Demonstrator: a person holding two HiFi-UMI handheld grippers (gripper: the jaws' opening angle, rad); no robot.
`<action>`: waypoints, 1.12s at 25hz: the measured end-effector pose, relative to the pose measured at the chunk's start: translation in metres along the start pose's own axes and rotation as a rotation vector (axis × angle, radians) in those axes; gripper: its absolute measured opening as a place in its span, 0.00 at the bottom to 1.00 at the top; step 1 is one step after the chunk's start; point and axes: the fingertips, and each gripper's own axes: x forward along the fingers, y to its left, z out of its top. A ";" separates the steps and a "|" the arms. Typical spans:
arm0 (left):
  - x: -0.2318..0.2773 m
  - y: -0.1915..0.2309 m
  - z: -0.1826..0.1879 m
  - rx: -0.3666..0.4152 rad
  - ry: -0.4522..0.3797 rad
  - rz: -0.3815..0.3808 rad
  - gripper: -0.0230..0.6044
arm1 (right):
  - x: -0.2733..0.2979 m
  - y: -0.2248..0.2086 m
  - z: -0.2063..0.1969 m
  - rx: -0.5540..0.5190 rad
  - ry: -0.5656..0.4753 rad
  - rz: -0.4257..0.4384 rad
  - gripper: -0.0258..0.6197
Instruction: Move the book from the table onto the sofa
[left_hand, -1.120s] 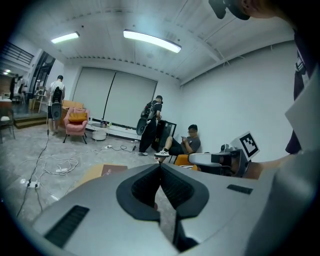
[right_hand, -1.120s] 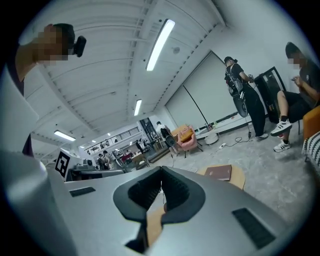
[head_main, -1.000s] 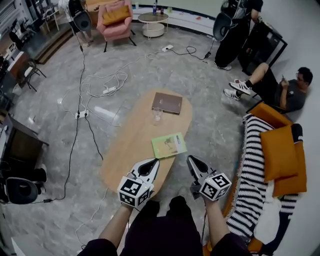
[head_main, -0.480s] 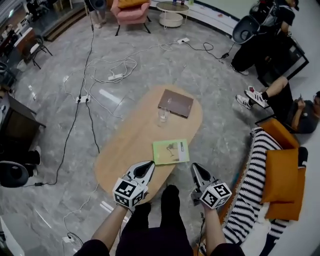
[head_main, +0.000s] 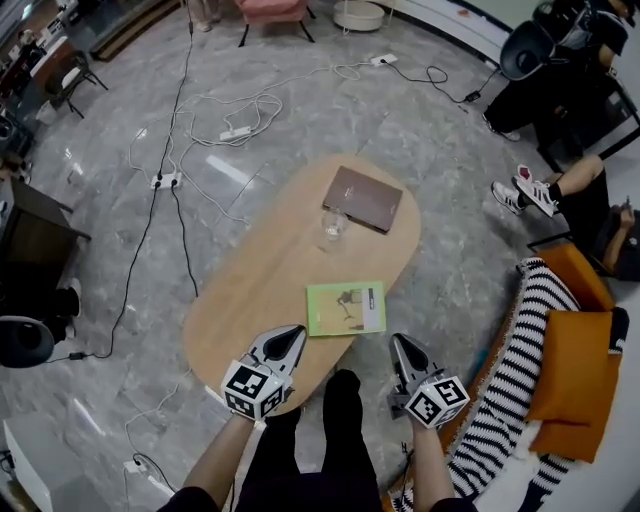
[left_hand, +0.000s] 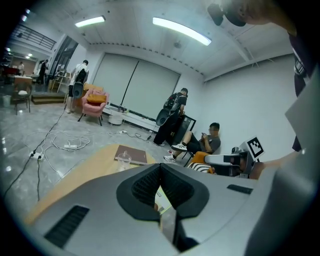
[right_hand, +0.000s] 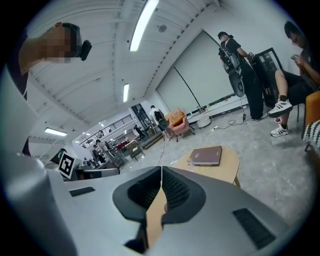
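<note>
Head view, green book (head_main: 346, 308) at table (head_main: 260, 270) edge, left hand-held gripper (head_main: 295, 332), right hand-held gripper (head_main: 398, 341), both closed.

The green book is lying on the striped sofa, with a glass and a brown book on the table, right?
Not quite. The green book lies on the table, not on the striped sofa; the head view shows it. The glass and brown book are on the table too.

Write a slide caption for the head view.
Shut left gripper and right gripper near oval wooden table bearing green book, clear glass, brown book; orange sofa at right.
</note>
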 end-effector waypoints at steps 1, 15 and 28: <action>0.006 0.006 -0.006 -0.008 0.007 0.005 0.06 | 0.005 -0.007 -0.004 0.003 0.007 -0.003 0.08; 0.076 0.064 -0.091 -0.101 0.107 0.067 0.06 | 0.072 -0.092 -0.064 0.018 0.142 0.002 0.08; 0.143 0.112 -0.172 -0.258 0.210 0.136 0.06 | 0.116 -0.173 -0.124 0.100 0.311 0.010 0.18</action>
